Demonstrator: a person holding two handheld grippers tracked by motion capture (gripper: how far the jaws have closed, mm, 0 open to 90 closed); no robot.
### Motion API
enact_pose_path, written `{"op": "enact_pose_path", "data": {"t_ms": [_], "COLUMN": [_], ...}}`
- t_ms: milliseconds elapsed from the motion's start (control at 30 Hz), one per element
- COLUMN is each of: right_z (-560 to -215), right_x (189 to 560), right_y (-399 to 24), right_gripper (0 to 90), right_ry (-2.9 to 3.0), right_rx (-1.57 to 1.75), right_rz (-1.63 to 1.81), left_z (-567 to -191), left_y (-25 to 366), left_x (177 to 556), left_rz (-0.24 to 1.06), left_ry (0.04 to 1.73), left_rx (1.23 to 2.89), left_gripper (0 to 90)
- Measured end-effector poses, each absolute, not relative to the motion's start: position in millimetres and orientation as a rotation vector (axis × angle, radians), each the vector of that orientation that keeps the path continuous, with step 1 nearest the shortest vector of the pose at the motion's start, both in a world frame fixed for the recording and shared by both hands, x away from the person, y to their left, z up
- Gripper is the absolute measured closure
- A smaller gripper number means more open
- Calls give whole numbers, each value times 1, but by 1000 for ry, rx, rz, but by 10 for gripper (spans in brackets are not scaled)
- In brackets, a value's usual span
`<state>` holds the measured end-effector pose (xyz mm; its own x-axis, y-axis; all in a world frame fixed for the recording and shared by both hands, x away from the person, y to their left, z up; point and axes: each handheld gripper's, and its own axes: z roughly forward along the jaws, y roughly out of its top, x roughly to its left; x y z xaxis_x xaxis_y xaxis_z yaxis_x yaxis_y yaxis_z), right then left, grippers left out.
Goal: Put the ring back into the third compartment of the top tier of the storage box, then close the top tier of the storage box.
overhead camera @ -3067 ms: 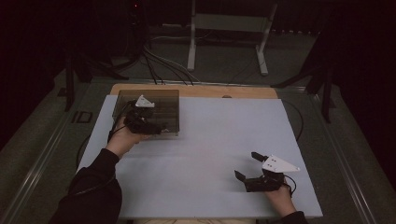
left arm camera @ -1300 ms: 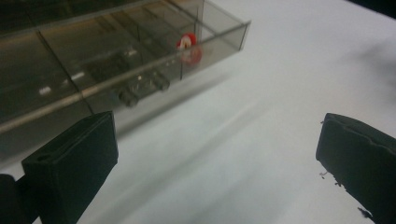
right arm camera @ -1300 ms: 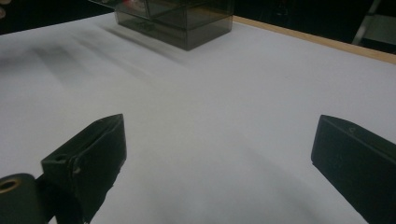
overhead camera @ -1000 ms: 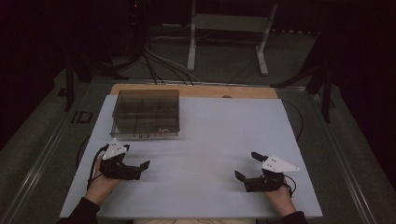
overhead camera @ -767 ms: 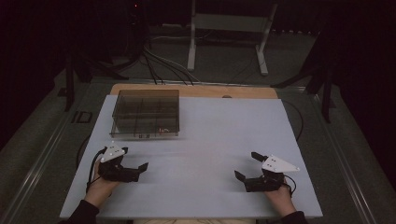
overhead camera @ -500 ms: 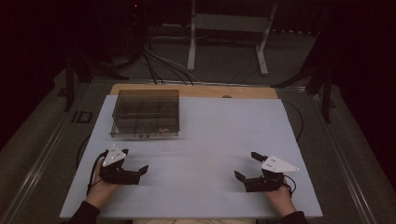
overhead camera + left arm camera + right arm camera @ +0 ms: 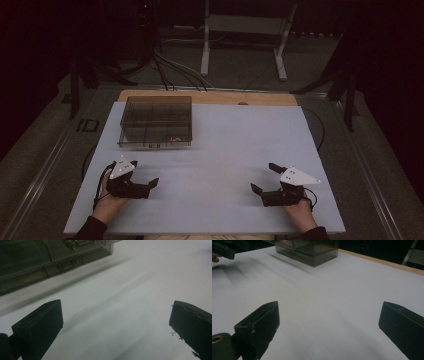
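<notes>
A smoky clear compartment box [image 7: 156, 121] stands at the far left of the white table sheet [image 7: 225, 145], with a small red item [image 7: 173, 139] in a front compartment. My left gripper [image 7: 144, 173] rests near the front left, open, nothing between its jaws. My right gripper [image 7: 263, 177] lies at the front right, also open and holding nothing. In the left gripper view the open left gripper [image 7: 116, 322] points at bare sheet, the box [image 7: 50, 260] at upper left. The right gripper view shows the open right gripper [image 7: 329, 322] and the box [image 7: 309, 250] far ahead.
A wooden table edge [image 7: 210, 97] runs behind the sheet. Cables and a metal stand [image 7: 245, 30] sit on the dark floor beyond. The left gripper [image 7: 224, 250] appears at the top left corner of the right gripper view.
My left hand has drawn back from the box to the front left of the sheet, then drifted slightly nearer. The right gripper has stayed put.
</notes>
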<state>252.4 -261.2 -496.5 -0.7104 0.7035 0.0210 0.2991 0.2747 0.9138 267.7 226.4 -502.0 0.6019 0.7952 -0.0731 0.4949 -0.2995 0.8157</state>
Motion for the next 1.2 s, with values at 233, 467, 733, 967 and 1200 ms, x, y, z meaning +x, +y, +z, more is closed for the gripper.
{"op": "enact_pose_path", "data": {"t_ms": [233, 467, 733, 967, 1200], "right_z": [-497, -497, -498, -498, -498], "right_x": [253, 252, 253, 253, 253], "right_y": [-261, -261, -261, -261, -260], "right_gripper": [31, 31, 31, 31, 31], "right_ry": [2165, 2166, 2166, 2167, 2168], "right_rx": [909, 906, 914, 914, 912], "right_rz": [1414, 1414, 1413, 1412, 1411], "left_z": [-502, -503, -498, -494, -486], "left_y": [226, 224, 222, 218, 215], "left_x": [268, 269, 268, 266, 265], "left_rz": [434, 419, 384, 395, 424], "left_ry": [1025, 1020, 998, 980, 975], "left_rx": [1964, 1983, 1983, 1994, 1981], "left_gripper": [0, 0, 0, 0, 0]}}
